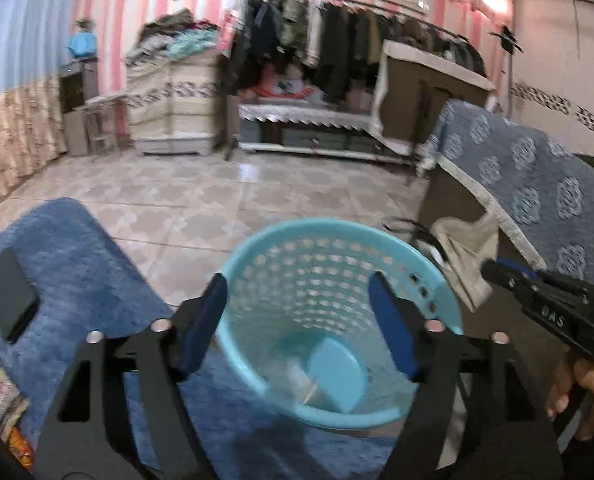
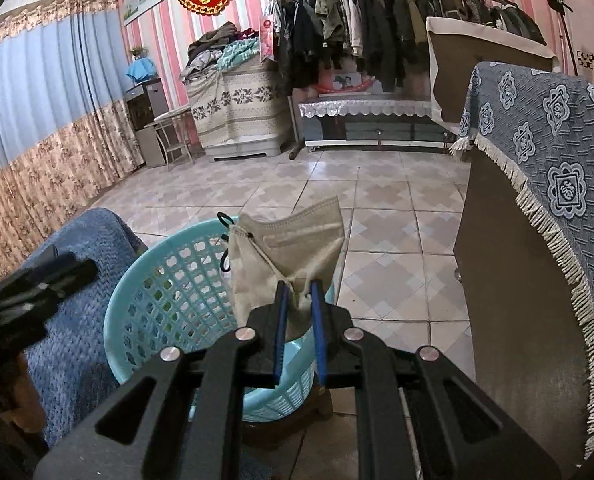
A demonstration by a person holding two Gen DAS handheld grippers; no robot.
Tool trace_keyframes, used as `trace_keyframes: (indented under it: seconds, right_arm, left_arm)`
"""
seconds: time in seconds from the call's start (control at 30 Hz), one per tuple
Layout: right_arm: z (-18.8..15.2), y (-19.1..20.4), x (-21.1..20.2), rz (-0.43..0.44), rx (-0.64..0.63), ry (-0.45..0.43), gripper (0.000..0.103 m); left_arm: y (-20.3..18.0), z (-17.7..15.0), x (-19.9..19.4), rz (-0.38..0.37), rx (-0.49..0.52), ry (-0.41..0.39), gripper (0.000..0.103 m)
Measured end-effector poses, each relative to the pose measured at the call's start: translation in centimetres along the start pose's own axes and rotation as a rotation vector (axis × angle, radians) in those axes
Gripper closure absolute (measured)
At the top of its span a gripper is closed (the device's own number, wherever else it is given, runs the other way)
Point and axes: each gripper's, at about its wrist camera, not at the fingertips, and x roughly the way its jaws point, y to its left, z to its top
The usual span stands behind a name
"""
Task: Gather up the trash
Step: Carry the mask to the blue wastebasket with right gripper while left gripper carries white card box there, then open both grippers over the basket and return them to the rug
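A turquoise perforated basket (image 1: 257, 236) stands on the floor against a blue blanket. My left gripper (image 1: 297, 280) hangs open over its mouth, nothing between the blue pads. At the bottom of the basket lie a light blue piece (image 1: 337, 376) and some pale scraps. My right gripper (image 2: 299, 285) is shut on a beige face mask (image 2: 293, 240), pinching its lower corner. The mask hangs over the basket's rim (image 2: 149, 256) on the side away from the blanket, its black ear loops dangling. In the left wrist view the mask (image 1: 463, 256) sits just right of the basket.
A blue blanket (image 1: 77, 248) with a dark phone (image 1: 9, 300) on it lies left of the basket. A brown cabinet under a blue patterned cloth (image 2: 537, 160) stands close on the right. Tiled floor (image 2: 377, 200) stretches to a clothes rack (image 2: 377, 20).
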Motion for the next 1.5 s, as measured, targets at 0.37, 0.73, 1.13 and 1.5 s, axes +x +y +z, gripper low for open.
trace_keyframes:
  seconds: [0.37, 0.73, 1.13, 1.5]
  right_arm:
    - [0.4, 3.8, 2.0, 0.028, -0.037, 0.013, 0.091]
    - [0.4, 6.4, 4.9, 0.013, -0.075, 0.062, 0.052]
    - [0.0, 10.2, 1.2, 0.047, -0.126, -0.008, 0.016]
    - [-2.4, 18.5, -2.8, 0.18, -0.224, -0.061, 0.01]
  left_arm:
    - [6.8, 0.1, -4.9, 0.211, -0.08, -0.053, 0.006]
    - [12.0, -2.1, -11.1, 0.364, -0.155, -0.09, 0.006]
    - [16.1, -5.9, -18.3, 0.488, -0.217, -0.086, 0.006]
    - [20.6, -11.0, -25.7, 0.634, -0.307, -0.084, 0.005]
